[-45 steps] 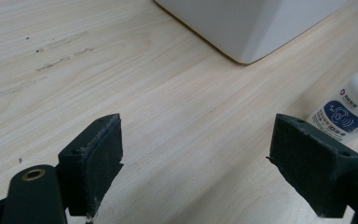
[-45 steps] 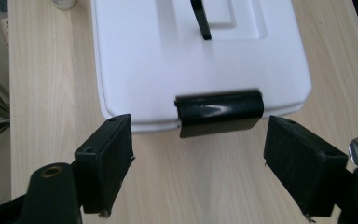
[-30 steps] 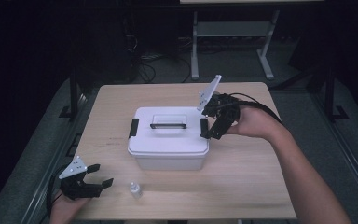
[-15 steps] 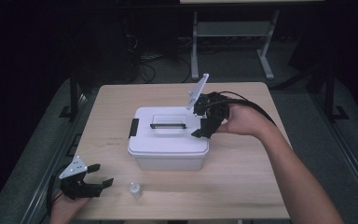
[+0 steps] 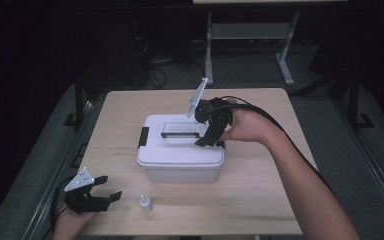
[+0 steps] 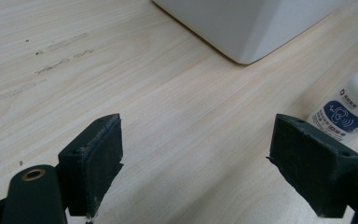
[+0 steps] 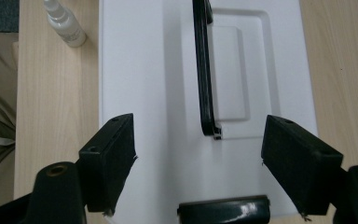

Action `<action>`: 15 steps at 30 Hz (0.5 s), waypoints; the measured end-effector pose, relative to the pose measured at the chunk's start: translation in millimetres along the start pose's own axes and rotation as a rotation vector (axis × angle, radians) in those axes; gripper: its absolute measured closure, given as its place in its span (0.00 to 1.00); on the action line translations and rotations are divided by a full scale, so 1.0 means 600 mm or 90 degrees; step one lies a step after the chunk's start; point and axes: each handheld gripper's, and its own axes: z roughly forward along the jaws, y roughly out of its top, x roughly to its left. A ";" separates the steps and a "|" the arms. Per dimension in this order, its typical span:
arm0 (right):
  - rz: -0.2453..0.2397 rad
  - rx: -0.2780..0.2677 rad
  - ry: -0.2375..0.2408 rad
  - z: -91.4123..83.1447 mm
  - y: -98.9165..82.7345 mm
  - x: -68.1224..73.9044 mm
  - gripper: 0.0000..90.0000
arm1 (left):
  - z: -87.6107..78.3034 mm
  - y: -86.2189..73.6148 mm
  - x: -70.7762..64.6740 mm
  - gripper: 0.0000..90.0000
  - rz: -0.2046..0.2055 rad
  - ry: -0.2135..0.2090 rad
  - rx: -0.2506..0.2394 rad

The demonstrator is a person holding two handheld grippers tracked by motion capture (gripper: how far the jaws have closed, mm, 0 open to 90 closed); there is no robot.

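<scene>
A white lidded box [image 5: 180, 155] stands mid-table, with a black handle [image 5: 180, 134] lying flat in its lid and black latches at both ends. My right gripper [image 5: 208, 136] hovers open over the lid's right end, pointing down. In the right gripper view its jaws [image 7: 198, 163] straddle the lid [image 7: 154, 93], with the handle [image 7: 205, 70] between them and a black latch [image 7: 223, 211] just below. My left gripper [image 5: 105, 189] rests open near the front left edge. A small white dropper bottle [image 5: 145, 203] stands right of it, beside the right pad [image 6: 314, 165].
The wooden table [image 5: 260, 200] has bare room in front of the box and along its right side. The box's front corner [image 6: 251, 28] lies ahead of the left gripper. A metal frame stand [image 5: 250, 35] and cables sit on the dark floor behind.
My right gripper has moved left, from off the box's right end to over the lid, and tipped downward. The left gripper, bottle and box have stayed put.
</scene>
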 end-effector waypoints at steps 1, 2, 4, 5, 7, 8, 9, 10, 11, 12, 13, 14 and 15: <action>0.002 0.004 0.002 0.001 0.002 0.000 0.28 | 0.000 0.000 0.000 0.19 0.000 0.000 0.000; -0.002 0.008 0.000 0.004 0.004 -0.002 0.28 | 0.000 0.000 0.000 0.19 0.000 0.001 0.000; -0.003 0.008 0.003 0.007 0.010 -0.002 0.29 | -0.001 0.000 0.001 0.19 -0.001 0.000 -0.001; -0.002 0.011 0.002 0.007 0.012 -0.002 0.29 | -0.001 0.000 0.001 0.19 -0.001 0.000 -0.001; -0.006 0.009 0.002 0.009 0.016 -0.002 0.29 | -0.001 0.000 0.000 0.19 -0.001 0.000 -0.001; -0.009 0.007 0.003 0.010 0.021 -0.002 0.30 | -0.002 0.000 0.000 0.19 0.000 0.001 0.000; -0.010 0.005 0.004 0.011 0.023 -0.002 0.31 | -0.002 0.000 0.001 0.19 0.000 0.001 0.000; -0.011 0.003 0.003 0.012 0.024 -0.003 0.32 | -0.002 0.000 0.001 0.19 0.000 0.001 0.001; -0.011 0.003 0.003 0.012 0.024 -0.003 0.32 | -0.002 0.000 0.001 0.19 0.000 0.001 0.001; -0.010 0.001 0.002 0.013 0.024 -0.003 0.32 | -0.002 0.000 0.001 0.19 0.000 0.001 0.000; -0.008 0.003 0.005 0.016 0.024 -0.004 0.34 | -0.002 0.000 0.001 0.19 0.000 0.001 0.000; -0.007 0.010 0.003 0.021 0.025 -0.005 0.36 | -0.002 0.000 0.001 0.19 0.000 0.001 -0.001; -0.007 0.010 0.003 0.021 0.025 -0.005 0.36 | -0.002 0.000 0.001 0.19 0.000 0.001 -0.001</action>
